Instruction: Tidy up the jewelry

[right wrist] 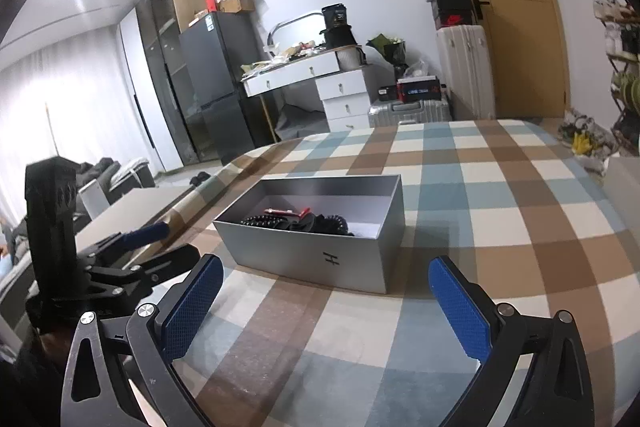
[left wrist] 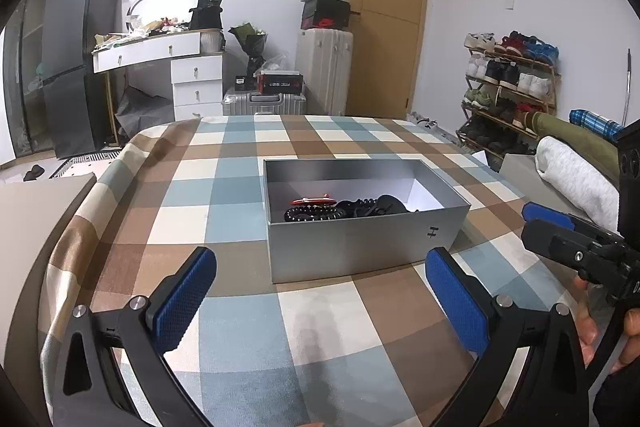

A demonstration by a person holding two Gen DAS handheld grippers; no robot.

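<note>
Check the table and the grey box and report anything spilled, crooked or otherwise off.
Nothing stands out. The grey box sits flat on the checked tablecloth, lid off, with the dark beaded pieces and a red item heaped loosely inside. Nothing has spilled onto the cloth. Both grippers hang open and empty.

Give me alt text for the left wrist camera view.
An open grey box holding dark beaded jewelry sits on a checked tablecloth. The left gripper, jaws wide and empty, points at it; the right gripper enters at the right edge.
</note>
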